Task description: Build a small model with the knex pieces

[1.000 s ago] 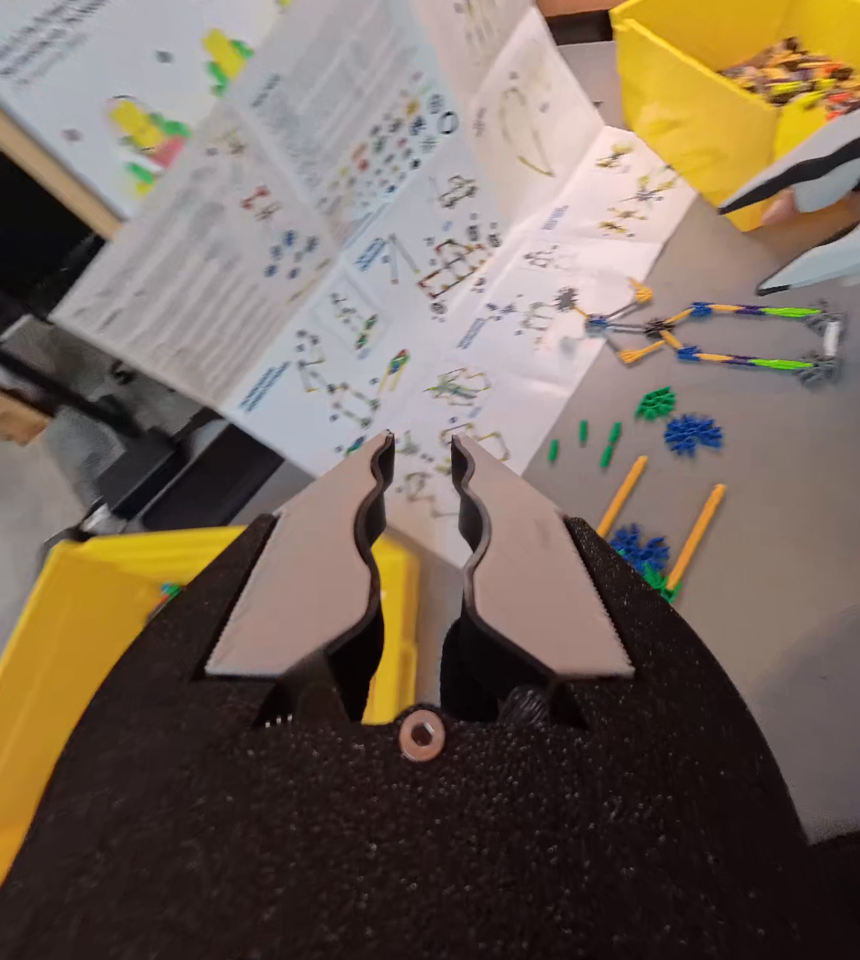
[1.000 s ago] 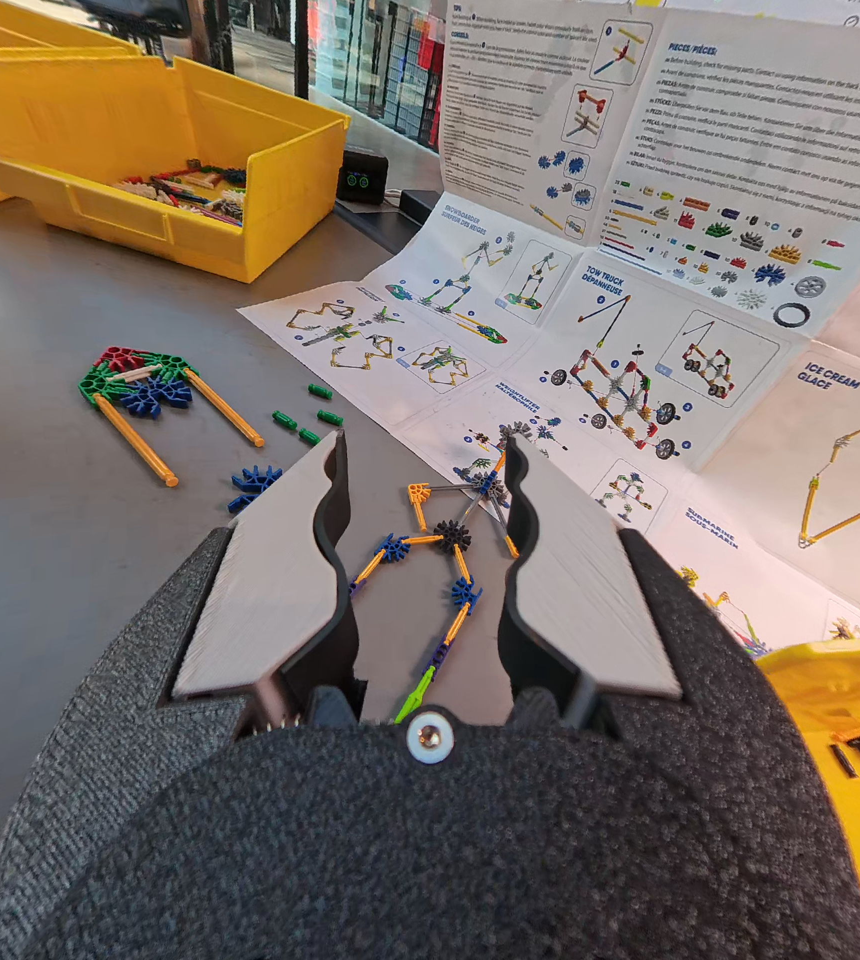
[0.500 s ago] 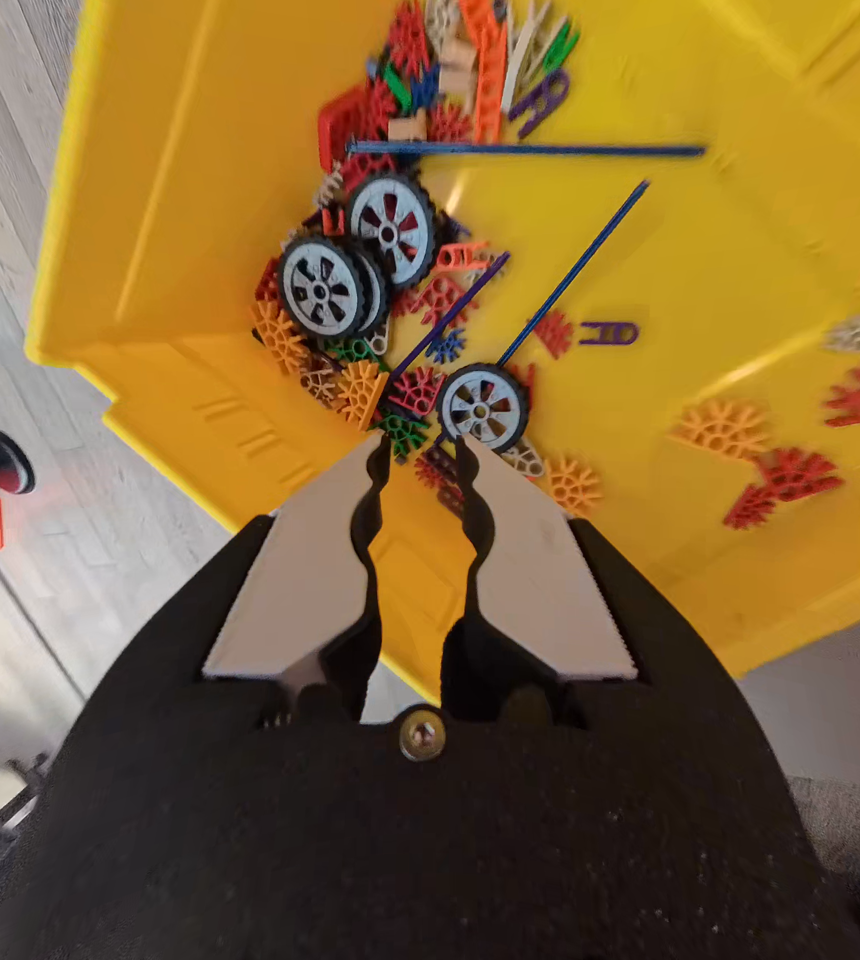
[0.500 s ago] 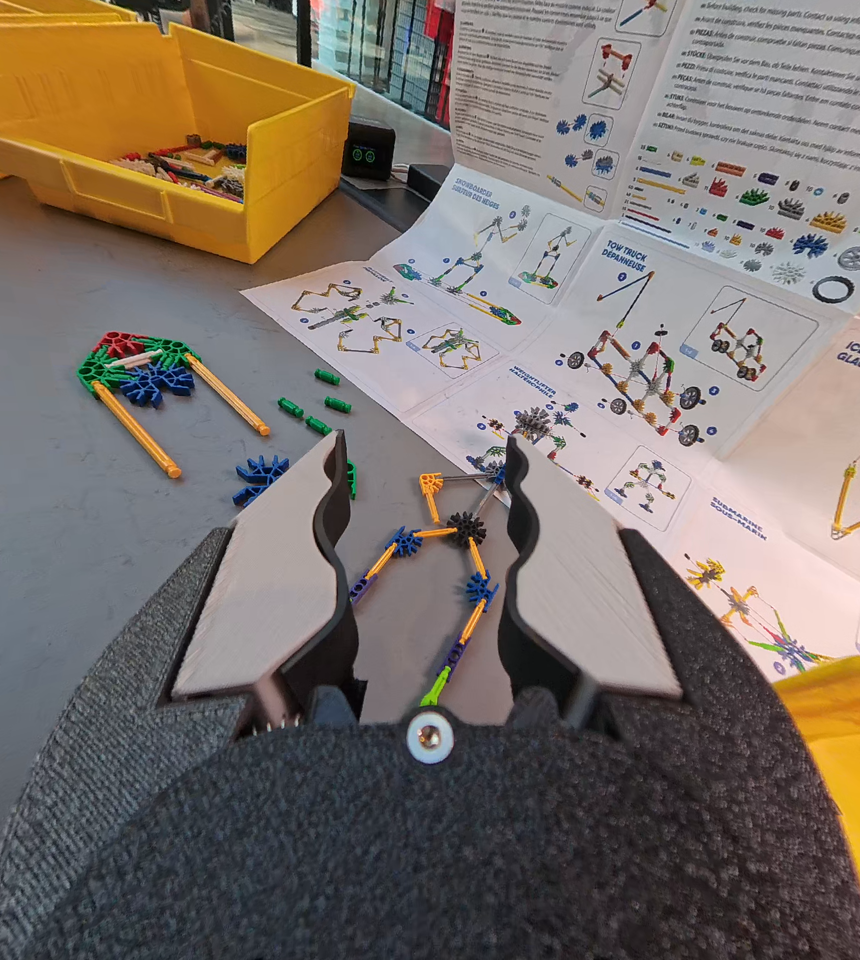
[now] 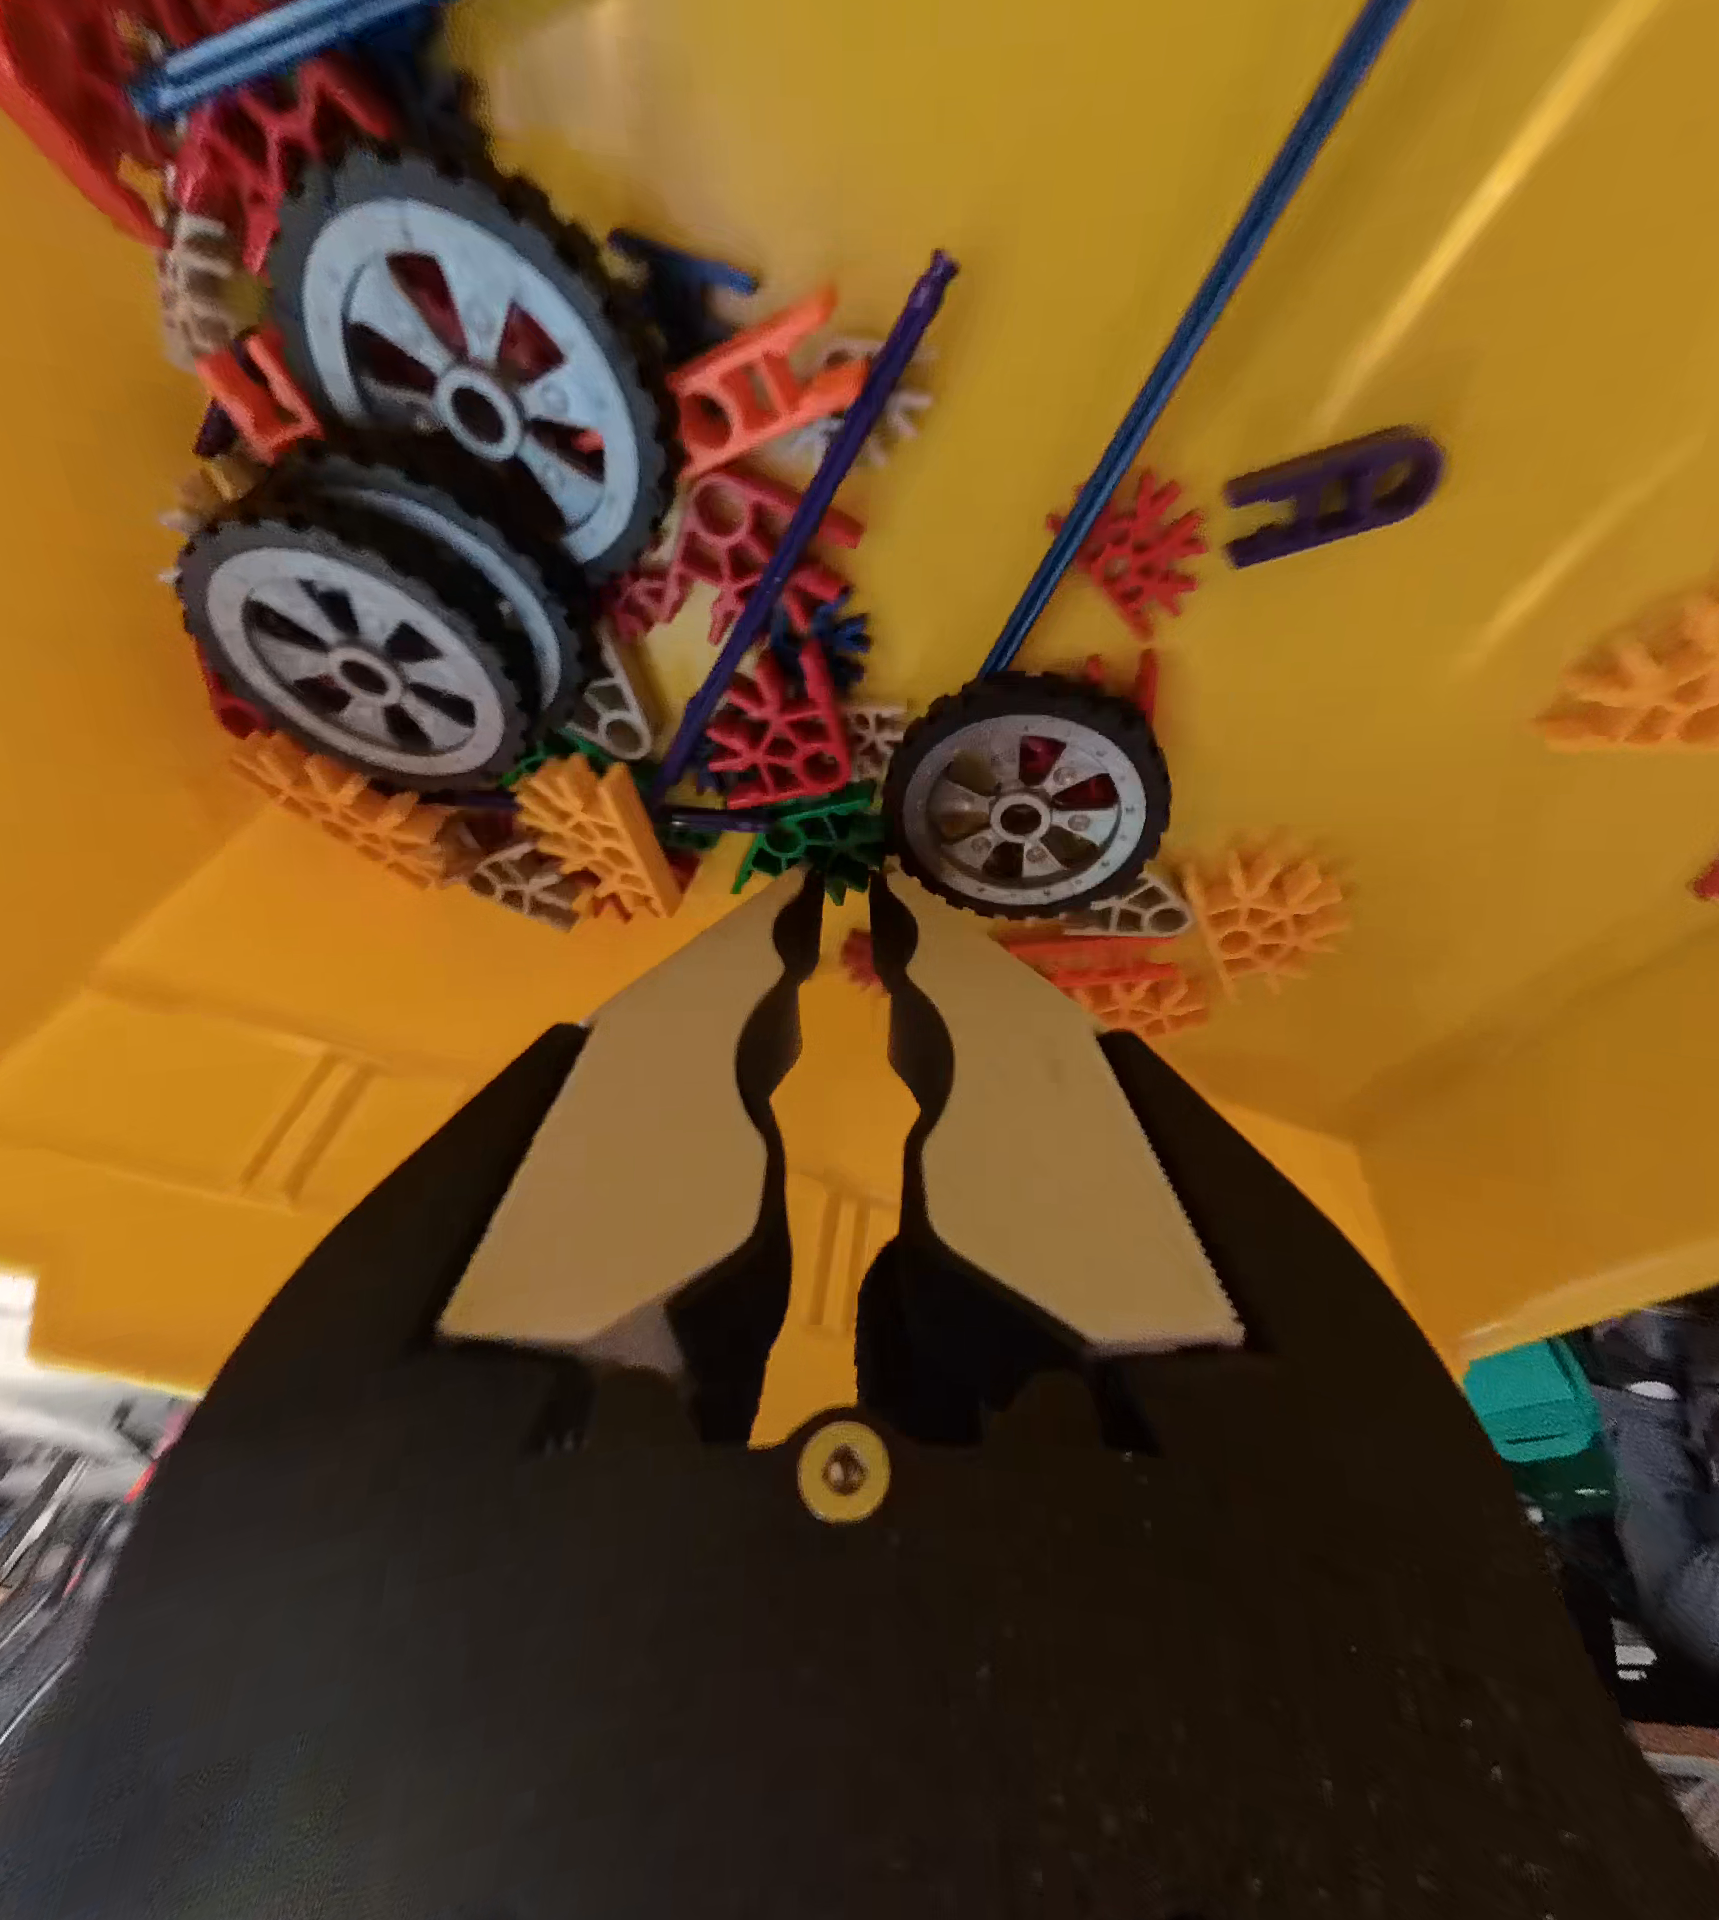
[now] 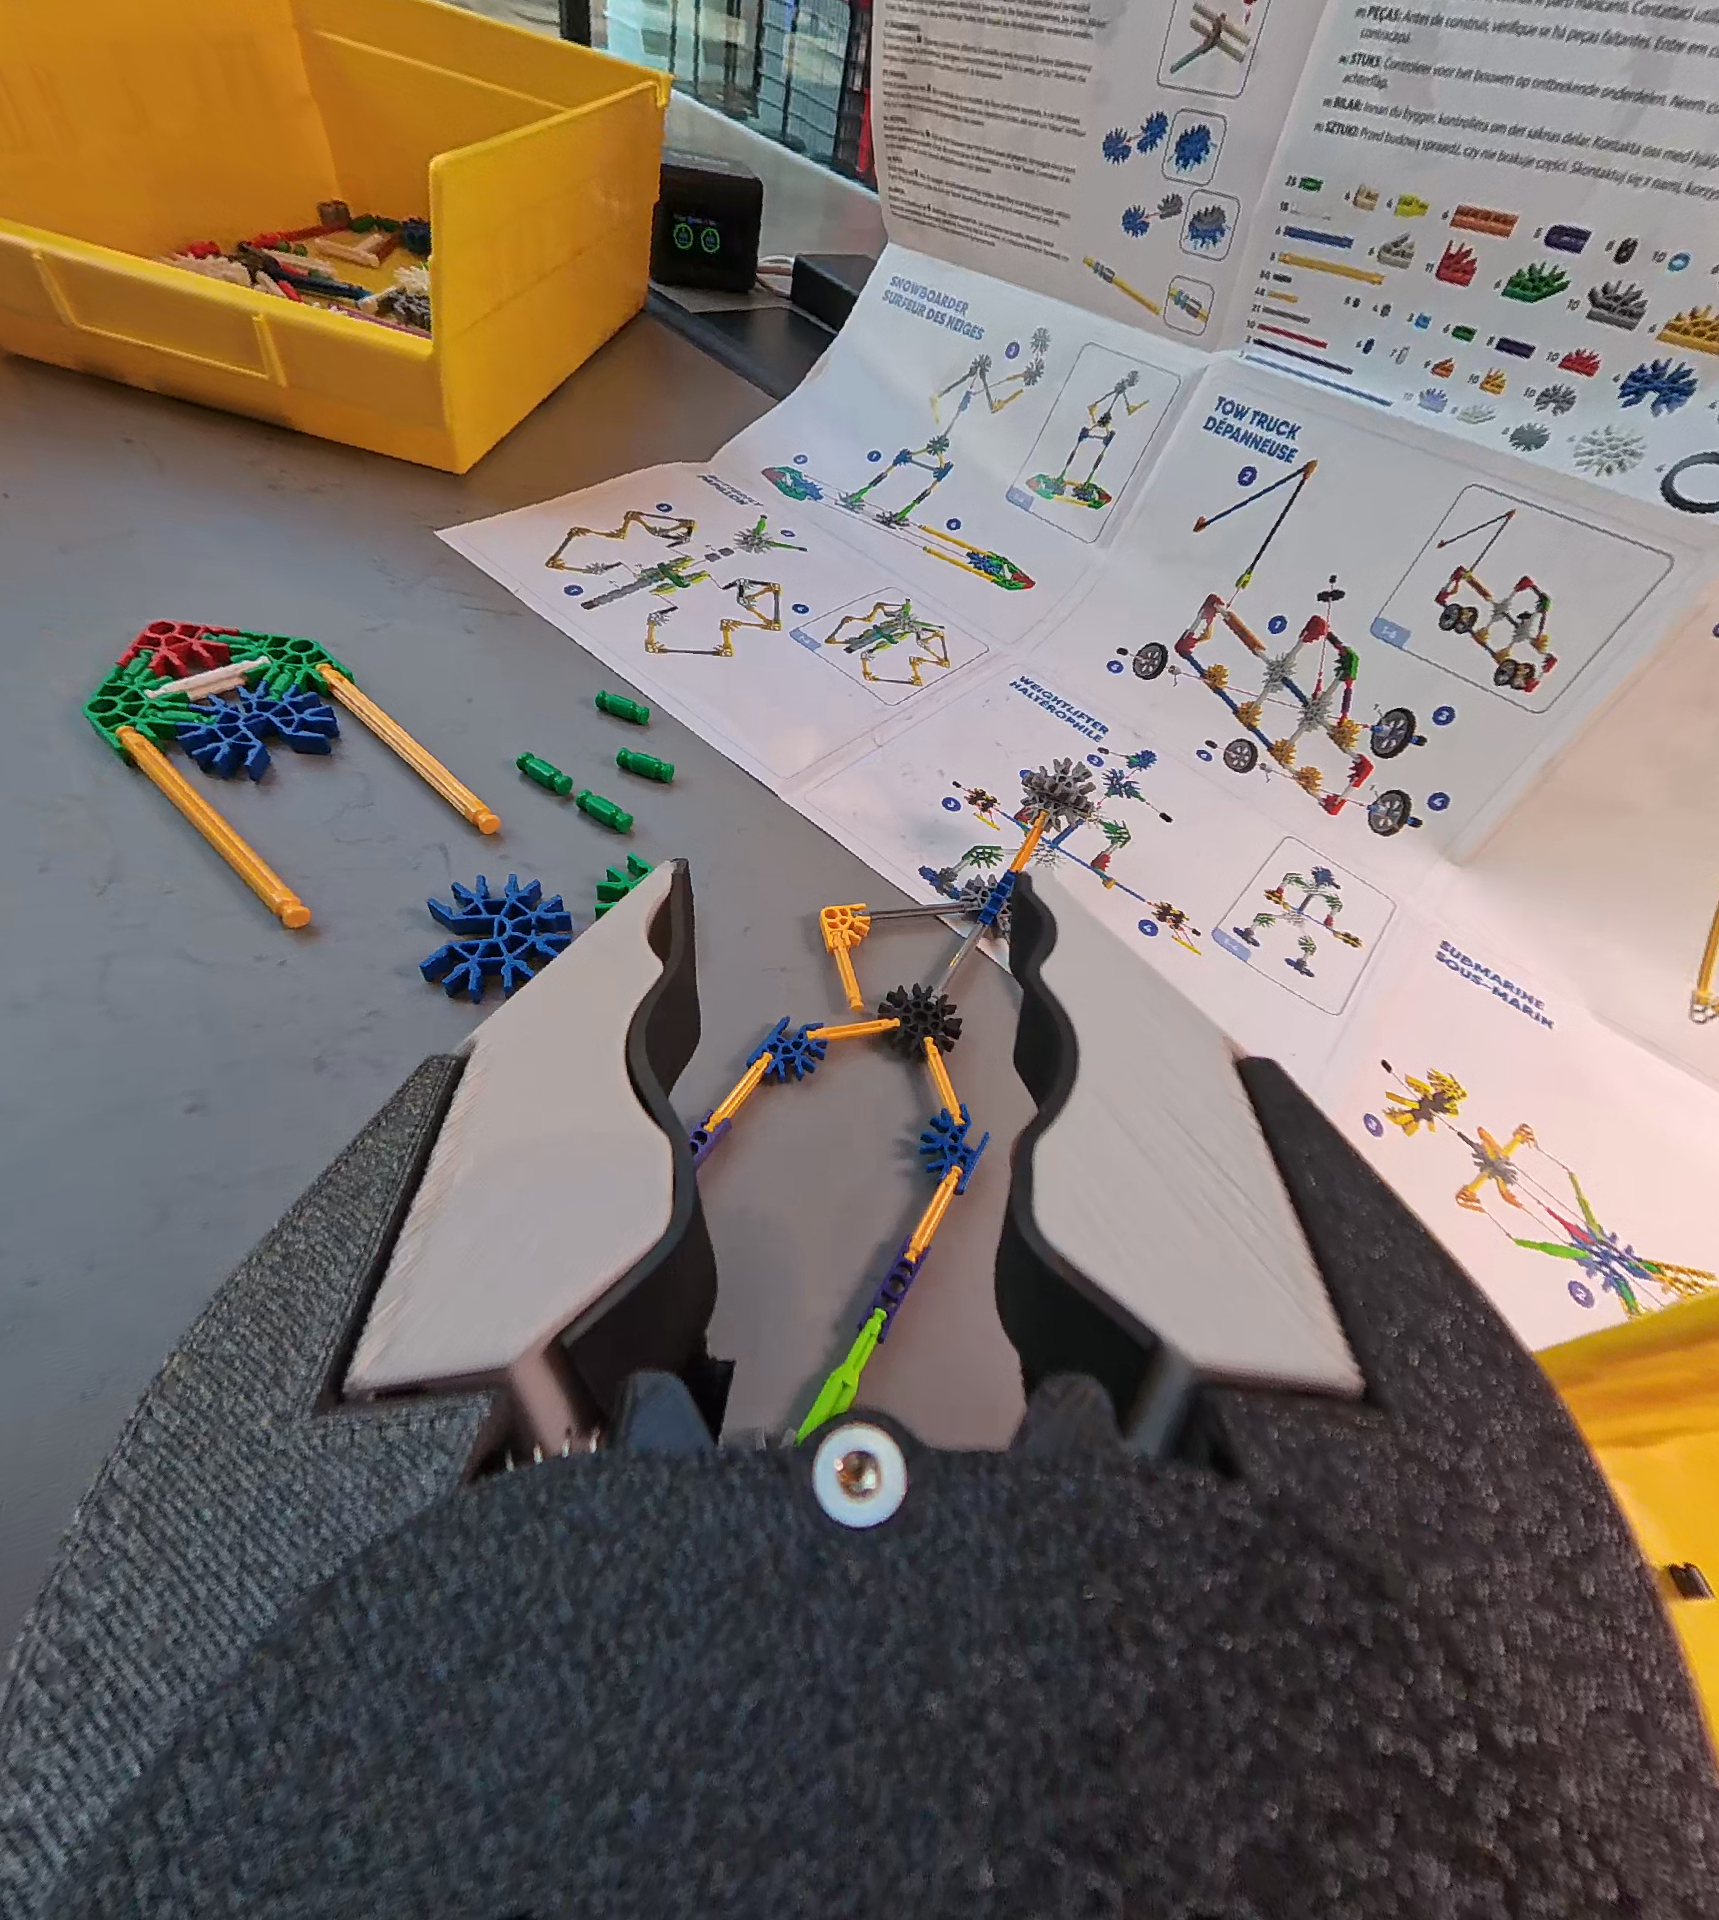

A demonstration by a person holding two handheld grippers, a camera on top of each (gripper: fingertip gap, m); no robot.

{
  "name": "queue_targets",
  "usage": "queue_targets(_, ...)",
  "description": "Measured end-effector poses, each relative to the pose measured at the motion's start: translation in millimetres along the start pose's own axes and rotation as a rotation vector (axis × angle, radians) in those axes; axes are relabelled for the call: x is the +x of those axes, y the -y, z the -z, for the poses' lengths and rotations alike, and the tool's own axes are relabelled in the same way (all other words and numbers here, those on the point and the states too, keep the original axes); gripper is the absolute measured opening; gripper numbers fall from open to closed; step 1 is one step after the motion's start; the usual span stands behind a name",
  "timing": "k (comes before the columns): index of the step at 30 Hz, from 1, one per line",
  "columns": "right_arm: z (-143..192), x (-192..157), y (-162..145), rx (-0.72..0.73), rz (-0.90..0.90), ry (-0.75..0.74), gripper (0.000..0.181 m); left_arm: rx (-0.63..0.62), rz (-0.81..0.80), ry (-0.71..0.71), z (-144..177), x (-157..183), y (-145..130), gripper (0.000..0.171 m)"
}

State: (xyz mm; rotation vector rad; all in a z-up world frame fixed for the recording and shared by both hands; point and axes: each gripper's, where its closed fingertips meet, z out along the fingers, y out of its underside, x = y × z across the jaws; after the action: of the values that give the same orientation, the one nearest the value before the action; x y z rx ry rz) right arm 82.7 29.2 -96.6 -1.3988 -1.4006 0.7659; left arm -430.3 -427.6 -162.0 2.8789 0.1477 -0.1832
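Note:
My left gripper (image 5: pixel 842 891) is down inside a yellow bin (image 5: pixel 1250 208). Its jaws are drawn nearly together, and its tips pinch the near edge of a green connector (image 5: pixel 808 836) in a pile of parts. A small grey wheel (image 5: pixel 1026 795) lies just right of the tips and two bigger wheels (image 5: pixel 367 675) lie up left. My right gripper (image 6: pixel 850 878) is open and empty, low over a grey table (image 6: pixel 107 1091). A flat figure of yellow rods and blue and black connectors (image 6: pixel 919 1020) lies between its fingers.
A folded instruction sheet (image 6: pixel 1250 520) lies and stands at the right. A second yellow bin (image 6: pixel 543 312) stands at the back left and another bin's corner (image 6: pixel 1717 1507) is at the near right. A blue connector (image 6: pixel 496 935), green short rods (image 6: pixel 600 774) and a connector cluster with two yellow rods (image 6: pixel 221 696) lie on the table at the left. The gap from one gripper's tips to the other's is roughly 70 centimeters.
My left gripper swung from the table over to the yellow bin, dropped down to the parts pile, and its jaws narrowed. The right gripper edged slightly forward over the figure, still open.

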Motion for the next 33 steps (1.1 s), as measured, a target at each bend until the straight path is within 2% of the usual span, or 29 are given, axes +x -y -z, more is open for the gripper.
queue_targets(1, 0, 0, 0, -0.001, 0.0, 0.002, 0.06, 0.055, -0.002, -0.063, 4, 9, 7, 0.001)
queue_targets(3, -1, -1, -1, -0.003, 0.0, 0.004, 0.059, 0.141, -0.013, -0.151, 12, 26, 18, 0.0)
queue_targets(9, -1, -2, -1, -0.006, 0.003, 0.006, 0.059, 0.187, 0.008, -0.11, 20, 20, 16, 0.019)
queue_targets(14, -2, -3, -2, -0.009, 0.009, 0.006, 0.059, 0.198, 0.011, -0.136, 13, 28, 21, 0.031)
queue_targets(18, -2, -3, -2, -0.008, 0.012, 0.005, 0.059, 0.179, 0.043, -0.159, 8, 31, 24, 0.024)
queue_targets(22, -1, -4, 0, -0.004, 0.012, 0.006, 0.059, 0.125, 0.01, -0.113, 13, 29, 14, 0.024)
queue_targets(25, 0, -3, 1, 0.001, 0.012, 0.006, 0.059, 0.208, 0.01, -0.015, 54, 23, 19, 0.023)
queue_targets(27, -1, -3, 0, 0.001, 0.003, 0.01, 0.059, 0.271, -0.017, 0.188, 103, 16, 26, 0.023)
queue_targets(29, -2, -4, 0, -0.001, 0.001, 0.015, 0.059, 0.364, -0.083, 0.405, 159, 27, 46, 0.023)
queue_targets(31, -3, -5, 2, 0.004, 0.002, 0.022, 0.059, 0.513, -0.178, 0.499, 206, 71, 85, 0.023)
queue_targets(33, -3, -7, 2, 0.003, 0.008, 0.025, 0.059, 0.633, -0.331, 0.494, 229, 137, 128, 0.023)
